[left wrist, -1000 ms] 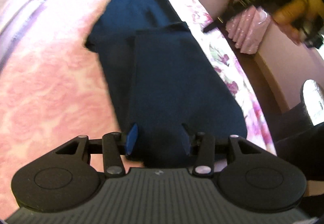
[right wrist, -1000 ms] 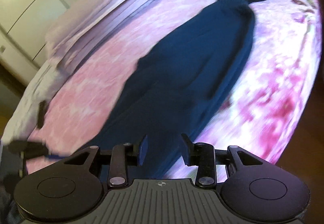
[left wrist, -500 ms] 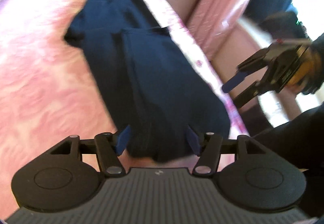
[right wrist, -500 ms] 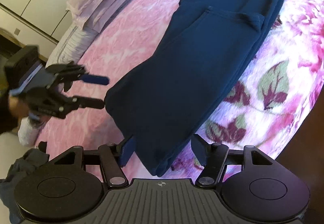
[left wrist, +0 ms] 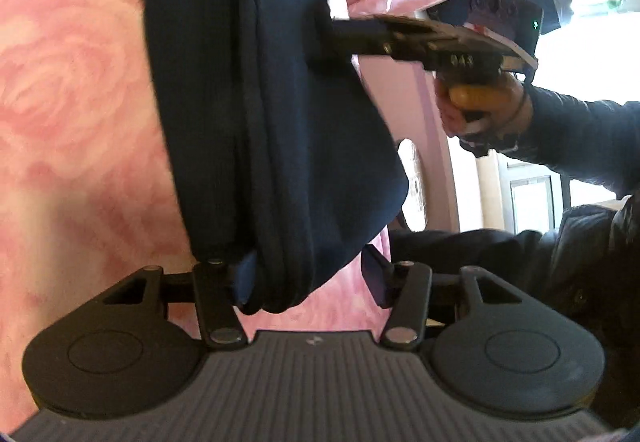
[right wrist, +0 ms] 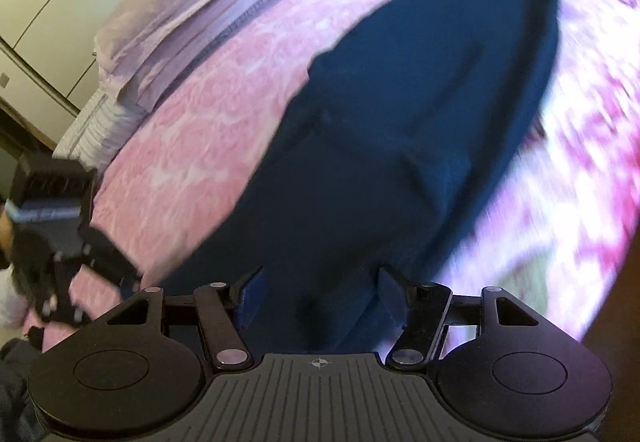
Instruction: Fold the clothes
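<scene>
Both grippers now straddle the navy garment's edge.

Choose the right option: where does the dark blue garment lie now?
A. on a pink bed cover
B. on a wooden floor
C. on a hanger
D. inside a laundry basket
A: in both wrist views the dark blue garment lies spread flat on the pink bed cover, and the open left gripper and right gripper are at its near end.
</scene>
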`<action>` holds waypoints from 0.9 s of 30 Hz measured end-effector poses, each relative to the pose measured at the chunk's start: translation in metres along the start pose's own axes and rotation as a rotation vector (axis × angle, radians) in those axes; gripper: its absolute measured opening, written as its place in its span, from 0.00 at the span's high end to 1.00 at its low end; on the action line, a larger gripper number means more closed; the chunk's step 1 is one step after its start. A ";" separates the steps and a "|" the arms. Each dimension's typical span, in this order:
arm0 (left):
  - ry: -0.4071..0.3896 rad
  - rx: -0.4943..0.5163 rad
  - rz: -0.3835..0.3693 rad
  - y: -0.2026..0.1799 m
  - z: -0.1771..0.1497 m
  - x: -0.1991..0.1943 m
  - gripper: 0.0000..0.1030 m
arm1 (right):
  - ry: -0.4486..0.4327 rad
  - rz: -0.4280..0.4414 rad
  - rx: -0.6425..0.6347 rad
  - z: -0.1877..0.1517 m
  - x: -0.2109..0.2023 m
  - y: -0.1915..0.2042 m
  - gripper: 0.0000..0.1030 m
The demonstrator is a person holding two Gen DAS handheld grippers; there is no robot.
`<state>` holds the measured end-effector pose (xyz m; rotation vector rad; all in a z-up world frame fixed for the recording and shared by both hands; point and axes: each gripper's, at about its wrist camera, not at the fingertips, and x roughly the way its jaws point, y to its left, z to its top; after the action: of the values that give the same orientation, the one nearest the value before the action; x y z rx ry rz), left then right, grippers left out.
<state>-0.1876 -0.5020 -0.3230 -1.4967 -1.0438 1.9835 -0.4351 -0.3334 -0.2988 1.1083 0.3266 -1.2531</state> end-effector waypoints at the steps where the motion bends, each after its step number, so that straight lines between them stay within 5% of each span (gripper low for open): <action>1: -0.011 -0.005 0.001 0.001 0.000 0.000 0.56 | -0.004 0.007 -0.011 0.006 0.007 0.001 0.37; 10: 0.003 0.027 0.012 -0.005 -0.012 0.010 0.56 | -0.137 -0.110 0.044 0.031 0.009 -0.021 0.37; 14: 0.012 0.037 0.015 -0.008 -0.013 0.008 0.58 | -0.110 -0.159 0.036 0.034 0.016 -0.038 0.37; 22: -0.009 0.022 0.050 -0.007 -0.009 -0.008 0.58 | -0.074 -0.065 0.027 0.030 0.018 -0.065 0.38; 26: -0.023 0.009 0.069 -0.007 -0.010 -0.017 0.58 | -0.038 -0.024 0.110 0.032 0.017 -0.080 0.81; 27: -0.027 0.006 0.074 -0.006 -0.011 -0.019 0.59 | -0.026 -0.017 0.115 0.035 0.016 -0.080 0.83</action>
<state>-0.1723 -0.5084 -0.3079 -1.5298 -1.0062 2.0604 -0.5116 -0.3634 -0.3325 1.1880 0.2468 -1.3134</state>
